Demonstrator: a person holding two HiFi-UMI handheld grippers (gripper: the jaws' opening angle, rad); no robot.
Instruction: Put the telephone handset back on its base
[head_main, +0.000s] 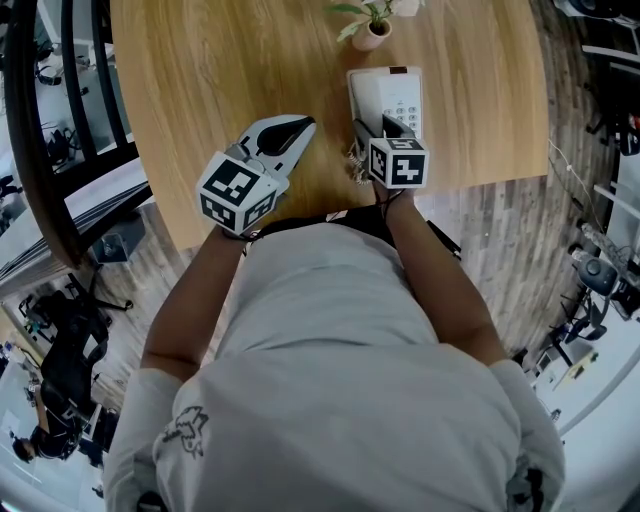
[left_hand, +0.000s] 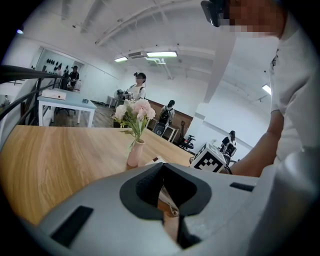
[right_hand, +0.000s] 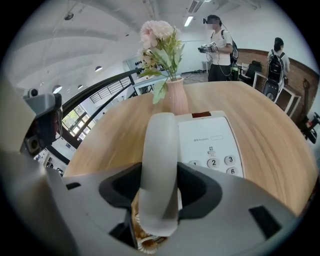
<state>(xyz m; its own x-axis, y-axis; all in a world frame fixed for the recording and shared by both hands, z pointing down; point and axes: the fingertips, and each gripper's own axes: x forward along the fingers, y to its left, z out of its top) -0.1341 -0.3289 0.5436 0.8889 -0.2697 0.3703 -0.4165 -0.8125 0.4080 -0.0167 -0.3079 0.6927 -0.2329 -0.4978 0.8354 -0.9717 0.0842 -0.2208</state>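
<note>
The white telephone base (head_main: 404, 100) with its keypad (right_hand: 214, 150) lies on the wooden table near its front edge. The white handset (right_hand: 159, 165) lies lengthwise along the base's left side (head_main: 366, 100). My right gripper (right_hand: 160, 200) points steeply down over it, its pads pressed on both sides of the handset's near end. The coiled cord (right_hand: 145, 243) hangs just below the jaws. My left gripper (head_main: 297, 127) hovers to the left of the phone above the table, its fingers together with nothing in them (left_hand: 170, 212).
A pink vase with flowers (head_main: 371, 30) stands just beyond the phone (right_hand: 175, 95). The table's front edge (head_main: 300, 215) runs close under both grippers. People stand farther back in the room, and a dark railing (head_main: 40, 150) is at the left.
</note>
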